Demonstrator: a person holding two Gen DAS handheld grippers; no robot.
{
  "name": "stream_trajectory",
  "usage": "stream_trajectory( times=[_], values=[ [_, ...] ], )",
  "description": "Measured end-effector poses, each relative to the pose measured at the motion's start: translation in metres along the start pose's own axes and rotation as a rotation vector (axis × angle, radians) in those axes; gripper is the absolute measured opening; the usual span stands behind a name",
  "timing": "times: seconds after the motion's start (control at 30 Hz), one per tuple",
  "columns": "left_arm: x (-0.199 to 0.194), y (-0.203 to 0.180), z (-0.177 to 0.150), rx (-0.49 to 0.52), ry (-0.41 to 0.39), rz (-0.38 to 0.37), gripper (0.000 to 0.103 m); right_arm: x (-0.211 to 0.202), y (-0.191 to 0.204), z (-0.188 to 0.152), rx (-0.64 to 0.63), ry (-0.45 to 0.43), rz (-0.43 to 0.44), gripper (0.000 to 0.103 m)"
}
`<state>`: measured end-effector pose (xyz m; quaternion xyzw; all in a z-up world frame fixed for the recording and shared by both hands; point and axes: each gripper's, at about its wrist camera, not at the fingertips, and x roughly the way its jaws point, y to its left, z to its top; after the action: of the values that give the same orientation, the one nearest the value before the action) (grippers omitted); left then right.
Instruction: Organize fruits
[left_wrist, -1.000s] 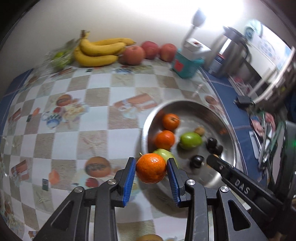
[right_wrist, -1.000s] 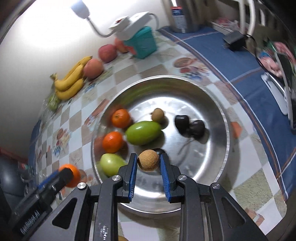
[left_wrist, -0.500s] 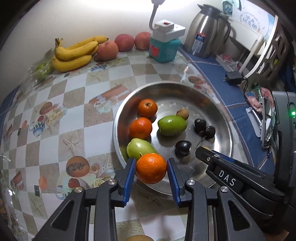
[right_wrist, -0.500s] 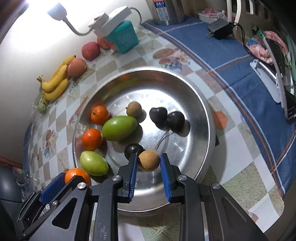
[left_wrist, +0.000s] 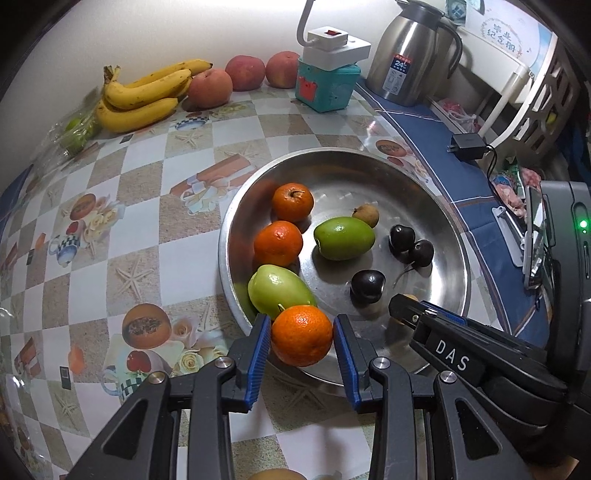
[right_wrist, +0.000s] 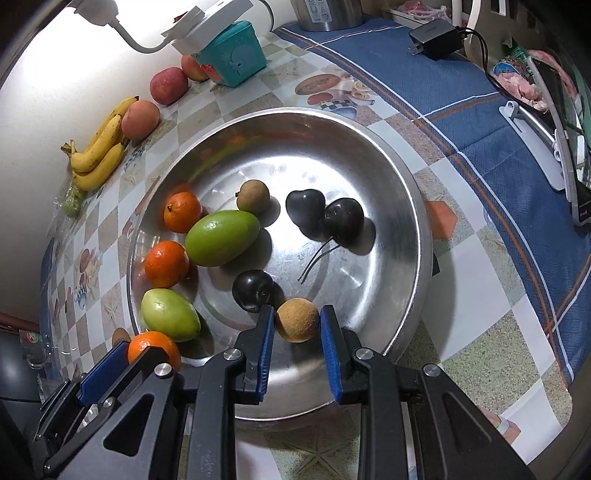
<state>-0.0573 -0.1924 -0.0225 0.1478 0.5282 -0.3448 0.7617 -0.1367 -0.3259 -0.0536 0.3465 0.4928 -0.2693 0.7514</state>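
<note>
My left gripper (left_wrist: 301, 338) is shut on an orange tangerine (left_wrist: 302, 335) and holds it over the near left rim of the steel bowl (left_wrist: 436, 206). My right gripper (right_wrist: 297, 321) is shut on a small brown round fruit (right_wrist: 297, 319) over the bowl's near side (right_wrist: 402, 206). In the bowl lie two tangerines (right_wrist: 183, 217), two green fruits (right_wrist: 221, 237), a small brown fruit (right_wrist: 253, 196) and three dark plums (right_wrist: 341, 220). The right gripper's arm shows in the left wrist view (left_wrist: 454, 350).
Bananas (left_wrist: 144, 98), three peaches (left_wrist: 245, 72) and a bag of green fruit (left_wrist: 75, 129) lie along the back wall. A teal box (left_wrist: 327, 86) with a white lamp base, a steel thermos (left_wrist: 408, 55), a charger (left_wrist: 467, 146) and a phone stand (right_wrist: 561, 147) are on the right.
Both grippers drew back and to the right, holding their fruits. More of the bowl and the thermos came into view. The right gripper's fruit now hangs nearer the bowl's near rim.
</note>
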Motion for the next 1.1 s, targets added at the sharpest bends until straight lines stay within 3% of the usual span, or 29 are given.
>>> stream_trajectory(
  times=[0.47, 0.6, 0.67, 0.73, 0.87, 1.03, 1.1],
  values=[
    [-0.004, 0.009, 0.002, -0.036, -0.011, -0.006, 0.047, 0.004, -0.002, -0.001, 0.014, 0.013, -0.009, 0.028],
    [-0.009, 0.016, 0.003, -0.064, -0.025, 0.004, 0.057, 0.002, 0.000, 0.000, 0.006, 0.004, -0.009, 0.029],
    [-0.012, 0.022, 0.004, -0.085, -0.037, 0.025, 0.057, 0.001, 0.003, 0.000, -0.002, -0.002, -0.010, 0.032],
    [-0.013, 0.028, 0.004, -0.107, -0.042, 0.051, 0.063, -0.001, 0.006, 0.000, -0.014, -0.012, -0.016, 0.041],
    [-0.016, 0.044, 0.002, -0.163, -0.051, 0.131, 0.074, -0.004, 0.012, 0.000, -0.042, -0.033, -0.026, 0.050],
    [-0.015, 0.067, -0.002, -0.232, -0.036, 0.227, 0.095, -0.007, 0.018, -0.001, -0.071, -0.058, -0.049, 0.079],
    [-0.013, 0.075, -0.005, -0.251, -0.026, 0.256, 0.099, -0.005, 0.018, -0.002, -0.082, -0.059, -0.066, 0.080]
  ],
)
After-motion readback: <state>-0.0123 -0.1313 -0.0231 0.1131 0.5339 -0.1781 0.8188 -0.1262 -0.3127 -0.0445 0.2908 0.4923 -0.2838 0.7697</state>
